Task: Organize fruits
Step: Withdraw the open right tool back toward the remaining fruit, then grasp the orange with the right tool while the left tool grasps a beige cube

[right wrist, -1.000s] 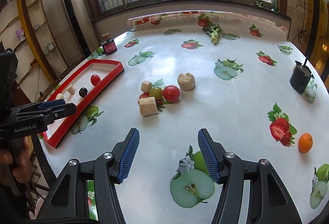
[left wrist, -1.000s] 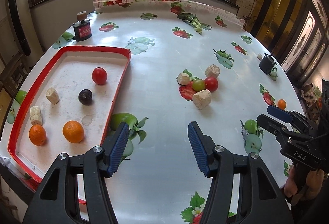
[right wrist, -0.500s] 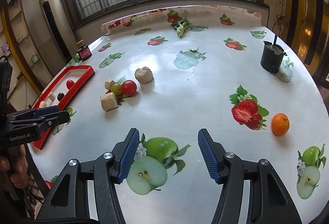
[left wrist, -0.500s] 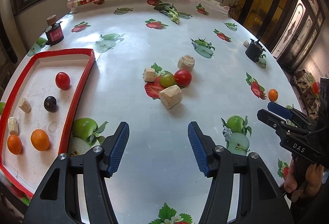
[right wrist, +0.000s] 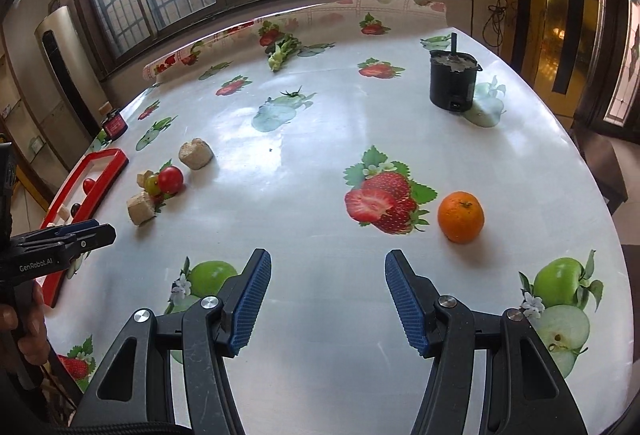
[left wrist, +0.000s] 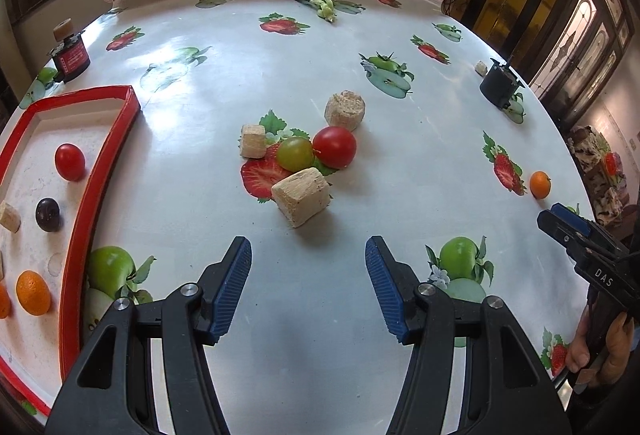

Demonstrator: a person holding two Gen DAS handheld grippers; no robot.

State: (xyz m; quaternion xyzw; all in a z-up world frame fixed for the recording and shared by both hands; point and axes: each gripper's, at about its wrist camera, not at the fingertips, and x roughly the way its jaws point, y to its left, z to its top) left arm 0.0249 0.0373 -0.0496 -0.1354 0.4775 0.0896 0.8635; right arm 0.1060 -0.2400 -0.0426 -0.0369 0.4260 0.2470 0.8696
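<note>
Left tool [left wrist: 307,291]: blue ribbed pads spread apart, nothing between them, hanging over bare tabletop just short of the central cluster.
Right tool [right wrist: 328,303]: pads likewise apart and empty, above the tabletop near the loose orange.
Tabletop [left wrist: 224,83]: round, covered in a glossy white cloth printed with strawberries and apples.
Central cluster: round red tomato [left wrist: 334,147] touching a green grape-like fruit [left wrist: 295,153]; a large beige cork-like block [left wrist: 302,196] just in front of them, a small beige cube [left wrist: 253,140] to their left, a round beige puck [left wrist: 345,108] behind.
Loose small orange citrus fruit [right wrist: 460,216]: alone on the cloth beside a printed strawberry, ahead and right of the right tool.
Red-rimmed white tray [left wrist: 100,171]: at the tabletop's left edge, holding a red tomato [left wrist: 69,162], a dark plum [left wrist: 47,214], an orange [left wrist: 33,292] and a beige chunk [left wrist: 9,217].
Black cylindrical pot [right wrist: 453,81]: upright at the far right.
Small dark jar with a red label [left wrist: 71,54]: far left, beyond the tray.
</note>
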